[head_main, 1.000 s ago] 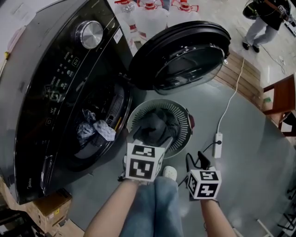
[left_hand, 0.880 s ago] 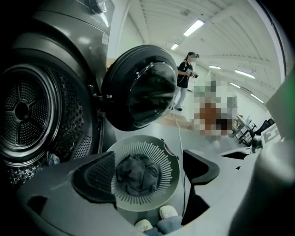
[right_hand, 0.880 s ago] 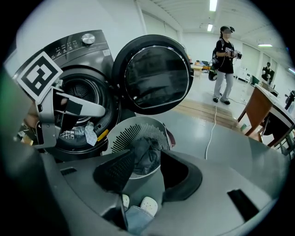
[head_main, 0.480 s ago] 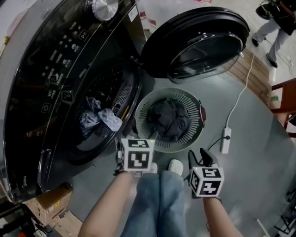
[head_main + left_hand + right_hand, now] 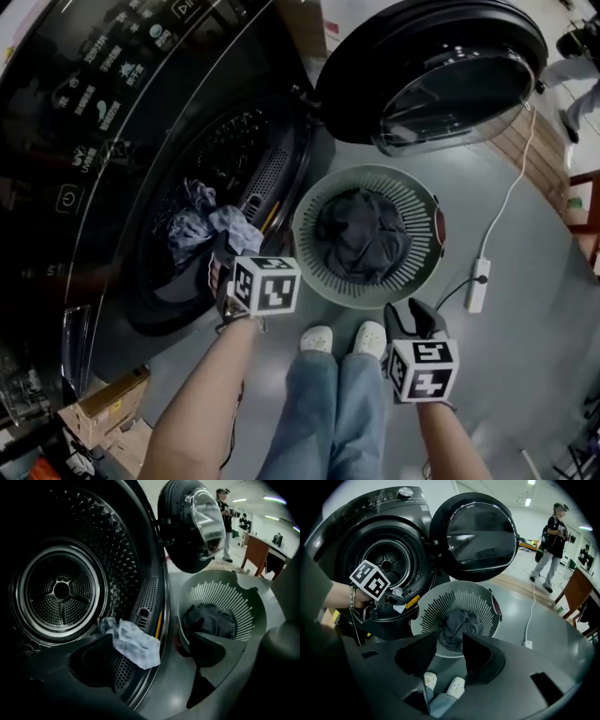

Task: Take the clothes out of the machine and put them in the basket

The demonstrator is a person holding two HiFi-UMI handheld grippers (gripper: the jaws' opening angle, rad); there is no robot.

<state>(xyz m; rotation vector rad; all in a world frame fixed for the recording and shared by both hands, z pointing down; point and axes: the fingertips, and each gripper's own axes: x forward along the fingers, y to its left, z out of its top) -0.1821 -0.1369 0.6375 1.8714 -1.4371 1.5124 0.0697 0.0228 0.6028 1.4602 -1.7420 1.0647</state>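
The black washing machine (image 5: 103, 141) stands at the left with its drum open. A light checked cloth (image 5: 230, 225) (image 5: 133, 644) and a darker bluish garment (image 5: 187, 211) lie in the drum's mouth. My left gripper (image 5: 230, 267) (image 5: 150, 656) hovers at the lower rim of that mouth, just short of the checked cloth. Its jaws have just been opening and stand wide, with nothing between the pads. The round grey basket (image 5: 412, 202) (image 5: 440, 606) on the floor holds dark clothes (image 5: 361, 234) (image 5: 457, 623). My right gripper (image 5: 410, 319) (image 5: 449, 654) hangs in front of the basket, open and empty.
The round machine door (image 5: 431, 70) is swung open above the basket. A white power strip (image 5: 478, 286) with its cable lies on the floor to the right. My white shoes (image 5: 319, 337) stand before the basket. A cardboard box (image 5: 103, 412) sits lower left. A person (image 5: 555, 531) stands beyond.
My left gripper has swung left and down, from over the basket's near edge to the drum's mouth. The right gripper has sunk a little. The machine fills more of the head view.
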